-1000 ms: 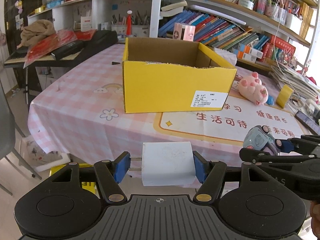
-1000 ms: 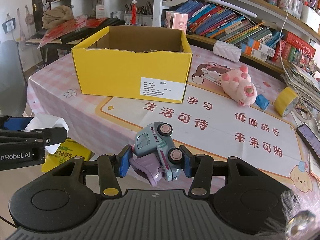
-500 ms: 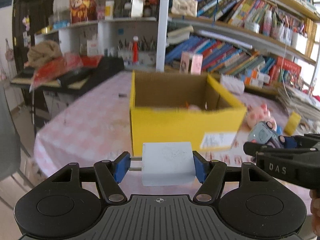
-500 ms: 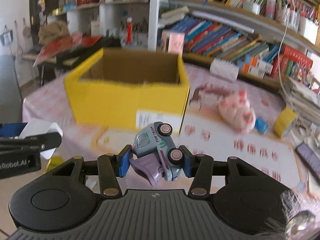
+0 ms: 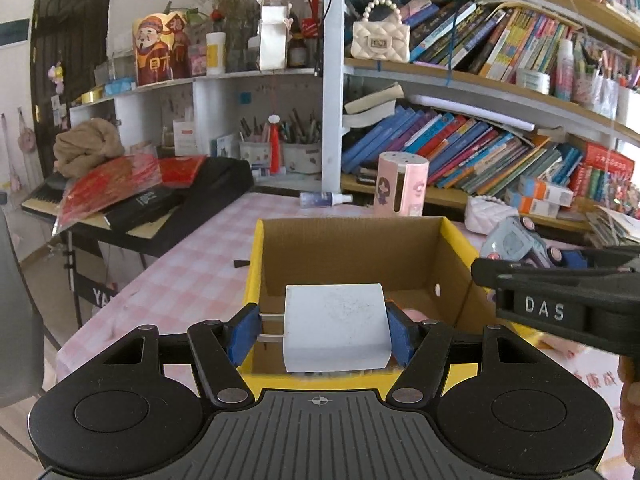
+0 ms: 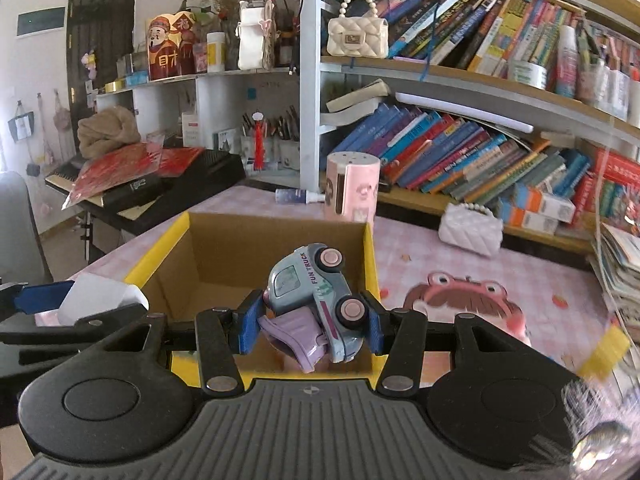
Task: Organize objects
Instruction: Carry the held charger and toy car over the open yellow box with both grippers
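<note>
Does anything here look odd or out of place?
Mostly the toy truck: the right gripper holds it tipped on its side, wheels facing out, over the yellow box. A spray bottle also lies flat on the table behind.

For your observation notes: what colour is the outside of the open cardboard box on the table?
Yellow. The box shows it best in the right wrist view.

Floor of yellow cardboard box w/ brown inside [image 5: 452,256] mostly hidden behind white plug-in charger block [image 5: 336,328]; pink item inside [image 5: 416,314], can't ID. Box front wall blurred. Yellow tape roll [image 6: 604,354] smeared. Pink plush pig [image 6: 516,320] partly hidden behind gripper body.
</note>
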Demonstrator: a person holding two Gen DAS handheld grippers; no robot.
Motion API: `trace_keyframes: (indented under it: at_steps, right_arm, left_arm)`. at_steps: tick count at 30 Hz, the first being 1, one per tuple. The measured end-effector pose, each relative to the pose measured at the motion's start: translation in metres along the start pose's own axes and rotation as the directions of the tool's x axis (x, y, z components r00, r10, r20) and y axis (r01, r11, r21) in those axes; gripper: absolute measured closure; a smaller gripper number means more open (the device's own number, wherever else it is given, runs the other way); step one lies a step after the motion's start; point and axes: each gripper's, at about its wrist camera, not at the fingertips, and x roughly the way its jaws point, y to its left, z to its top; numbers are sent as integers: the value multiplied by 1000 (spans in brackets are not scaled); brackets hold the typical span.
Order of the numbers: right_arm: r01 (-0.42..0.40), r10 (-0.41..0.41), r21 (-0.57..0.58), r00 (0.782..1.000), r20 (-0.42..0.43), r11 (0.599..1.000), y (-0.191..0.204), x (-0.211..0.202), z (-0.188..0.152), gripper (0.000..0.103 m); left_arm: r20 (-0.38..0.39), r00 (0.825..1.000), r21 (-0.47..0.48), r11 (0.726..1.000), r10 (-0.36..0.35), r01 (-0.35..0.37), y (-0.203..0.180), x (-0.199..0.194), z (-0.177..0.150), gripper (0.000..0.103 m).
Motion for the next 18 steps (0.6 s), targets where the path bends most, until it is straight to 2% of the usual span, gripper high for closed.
trace_keyframes:
  at_steps: [9, 18]
  right_arm:
    - [-41, 40, -47, 999, -26, 998, -16, 50, 18, 56]
    - [-113, 105, -91, 990, -91, 989, -21, 88, 24, 56]
  left_arm:
    - [-79, 996, 34, 999, 38, -35, -17, 49, 5, 37]
    - [-139, 988, 63, 996, 67, -59, -26, 78, 5, 37]
